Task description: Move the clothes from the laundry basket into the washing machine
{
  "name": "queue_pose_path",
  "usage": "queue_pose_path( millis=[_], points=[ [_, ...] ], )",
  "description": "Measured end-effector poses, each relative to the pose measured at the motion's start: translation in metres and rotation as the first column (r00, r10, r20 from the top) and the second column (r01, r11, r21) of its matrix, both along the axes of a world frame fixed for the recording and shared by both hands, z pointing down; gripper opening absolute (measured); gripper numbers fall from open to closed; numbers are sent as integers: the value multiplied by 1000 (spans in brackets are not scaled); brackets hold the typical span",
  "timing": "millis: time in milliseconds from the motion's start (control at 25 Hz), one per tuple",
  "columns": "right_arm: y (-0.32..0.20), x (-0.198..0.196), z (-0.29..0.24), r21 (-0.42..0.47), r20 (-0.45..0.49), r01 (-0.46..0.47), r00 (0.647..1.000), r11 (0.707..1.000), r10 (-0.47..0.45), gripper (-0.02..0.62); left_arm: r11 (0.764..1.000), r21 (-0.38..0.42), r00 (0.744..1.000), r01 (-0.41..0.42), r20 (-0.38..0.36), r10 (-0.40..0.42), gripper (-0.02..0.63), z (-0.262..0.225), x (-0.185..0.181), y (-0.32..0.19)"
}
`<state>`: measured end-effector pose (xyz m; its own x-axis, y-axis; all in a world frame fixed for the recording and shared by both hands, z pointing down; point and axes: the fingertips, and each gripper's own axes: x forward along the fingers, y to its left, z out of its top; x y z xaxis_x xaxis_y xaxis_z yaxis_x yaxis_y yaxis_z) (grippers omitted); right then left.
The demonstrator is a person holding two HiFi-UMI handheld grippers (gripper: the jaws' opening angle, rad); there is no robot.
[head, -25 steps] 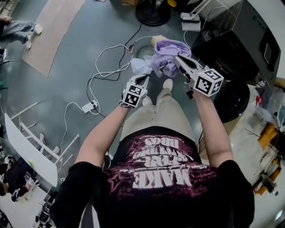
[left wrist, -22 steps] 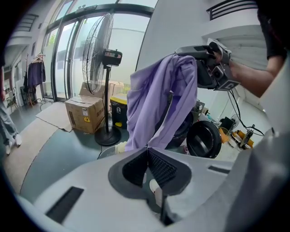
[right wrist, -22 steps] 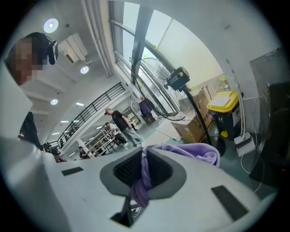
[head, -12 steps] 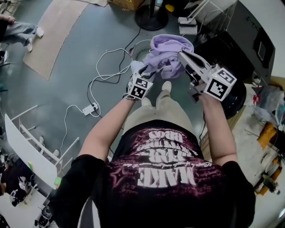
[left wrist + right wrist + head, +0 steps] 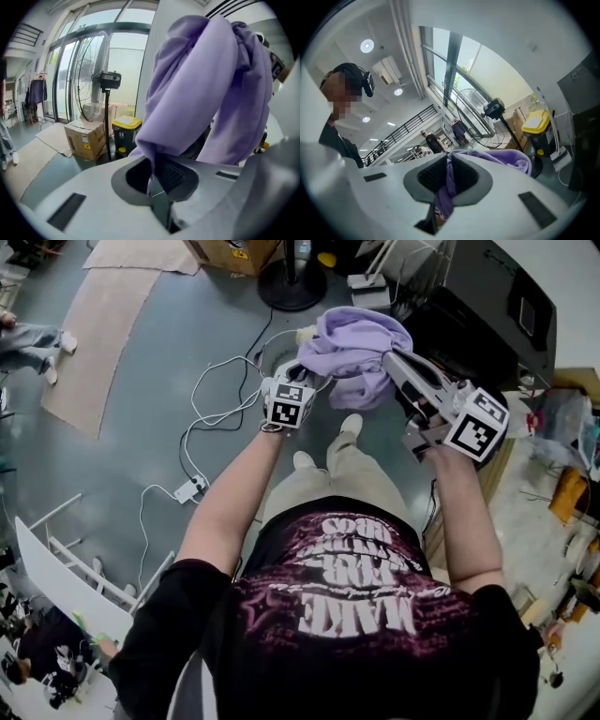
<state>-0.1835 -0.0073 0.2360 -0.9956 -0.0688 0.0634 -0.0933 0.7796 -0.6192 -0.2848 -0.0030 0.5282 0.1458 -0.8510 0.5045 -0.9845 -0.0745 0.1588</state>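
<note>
A lilac garment [image 5: 354,345] hangs bunched in the air between both grippers, above the person's feet. My left gripper [image 5: 302,379] is shut on a lower fold of it; in the left gripper view the cloth [image 5: 206,84] rises from the pinched jaws and fills the right half. My right gripper [image 5: 386,357] is shut on the garment's right side, with a strip of lilac cloth [image 5: 449,183] clamped between the pads. The dark washing machine [image 5: 487,306] stands at the upper right. A pale basket rim [image 5: 274,351] peeks out below the garment.
A standing fan's base [image 5: 291,285] and a cardboard box [image 5: 230,251] sit at the top. White cables run to a power strip [image 5: 190,489] on the grey floor at left. A yellow-lidded bin [image 5: 123,133] stands by the fan. A white rack [image 5: 56,559] is at lower left.
Both grippers have risen with the lilac garment, lifting it off the basket and a little toward the machine. Both grips hold unchanged.
</note>
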Motion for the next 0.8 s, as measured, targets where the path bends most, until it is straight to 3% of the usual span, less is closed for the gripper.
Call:
queue_pose_path(
  millis=[200,400,600,800],
  points=[
    [-21,40,8,9,-24,-99,995,995,99,32,997,80,991,-22,-131,33,15,-41,17,-12],
    [-47,91,29,30,-68,-164,984,986,166,32,979,185,959,-85,-251,130,15,-97,70,-33],
    [-69,142,52,60,-139,-224,963,973,231,32,945,275,932,-180,-260,253,15,-159,151,-69],
    [-91,204,69,94,-192,-276,938,956,290,32,898,294,911,-326,-156,382,15,-182,249,-103]
  ],
)
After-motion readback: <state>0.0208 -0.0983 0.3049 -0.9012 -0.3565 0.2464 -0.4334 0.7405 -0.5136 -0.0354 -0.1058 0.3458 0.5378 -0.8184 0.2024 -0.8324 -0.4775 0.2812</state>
